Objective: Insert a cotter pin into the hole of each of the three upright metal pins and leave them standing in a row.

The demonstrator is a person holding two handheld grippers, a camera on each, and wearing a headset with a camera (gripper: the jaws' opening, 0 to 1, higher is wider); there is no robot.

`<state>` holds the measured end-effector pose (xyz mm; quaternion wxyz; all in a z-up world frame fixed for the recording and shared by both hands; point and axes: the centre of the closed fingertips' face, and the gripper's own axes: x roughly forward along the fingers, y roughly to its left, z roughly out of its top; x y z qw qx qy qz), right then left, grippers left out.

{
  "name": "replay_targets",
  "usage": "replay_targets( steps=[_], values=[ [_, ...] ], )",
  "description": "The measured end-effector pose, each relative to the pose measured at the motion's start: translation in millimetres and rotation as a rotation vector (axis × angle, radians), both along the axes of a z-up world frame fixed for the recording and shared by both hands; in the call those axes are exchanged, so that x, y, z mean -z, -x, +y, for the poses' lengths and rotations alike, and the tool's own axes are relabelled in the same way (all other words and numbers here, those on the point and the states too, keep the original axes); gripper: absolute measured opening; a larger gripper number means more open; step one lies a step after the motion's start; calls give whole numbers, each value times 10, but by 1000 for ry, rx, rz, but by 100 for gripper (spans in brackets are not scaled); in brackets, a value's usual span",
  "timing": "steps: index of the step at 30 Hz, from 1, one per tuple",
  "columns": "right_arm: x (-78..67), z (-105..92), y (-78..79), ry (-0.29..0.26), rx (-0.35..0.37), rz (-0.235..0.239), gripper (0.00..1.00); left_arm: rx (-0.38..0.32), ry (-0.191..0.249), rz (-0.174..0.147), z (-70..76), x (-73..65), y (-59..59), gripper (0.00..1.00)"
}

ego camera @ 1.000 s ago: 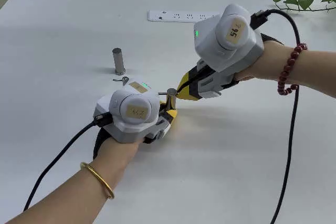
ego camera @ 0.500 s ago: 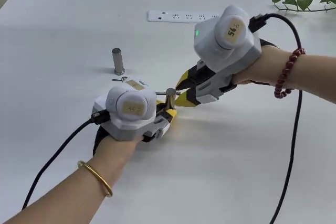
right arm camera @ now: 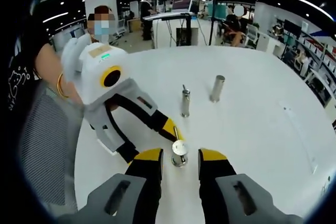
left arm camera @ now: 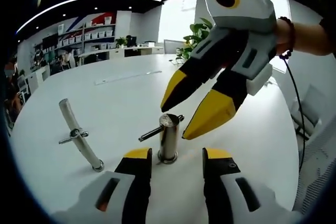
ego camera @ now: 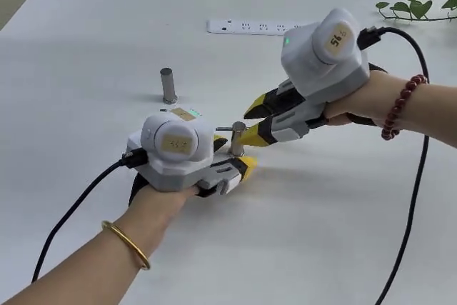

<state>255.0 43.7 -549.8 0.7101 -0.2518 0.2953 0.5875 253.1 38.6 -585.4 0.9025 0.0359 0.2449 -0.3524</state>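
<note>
Steel pins, three, upright on the white table [ego camera: 343, 233]. Nearest pin [ego camera: 238, 141]: between the tips of the left claw [ego camera: 234, 156], jaws apart, not clamped on it; cotter pin [ego camera: 224, 128] lying through the hole near its top. Right claw [ego camera: 247, 128]: jaws apart, tips either side of that cotter pin's end. Second pin [left arm camera: 79, 141]: second cotter pin [left arm camera: 72, 136] crosswise through it. Third pin [ego camera: 168, 85]: bare, well apart. Power strip [ego camera: 250, 27] near the far edge.
</note>
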Motion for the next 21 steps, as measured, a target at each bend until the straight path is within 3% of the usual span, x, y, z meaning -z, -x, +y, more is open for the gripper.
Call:
replay_targets(
  steps=[4,21],
  values=[
    [11,17,18,4,2,-4,22,-6,1,7,65,-26,44,41],
    [110,93,-41,8,-20,-18,14,-3,23,-31,252,-308,193,64]
  ],
)
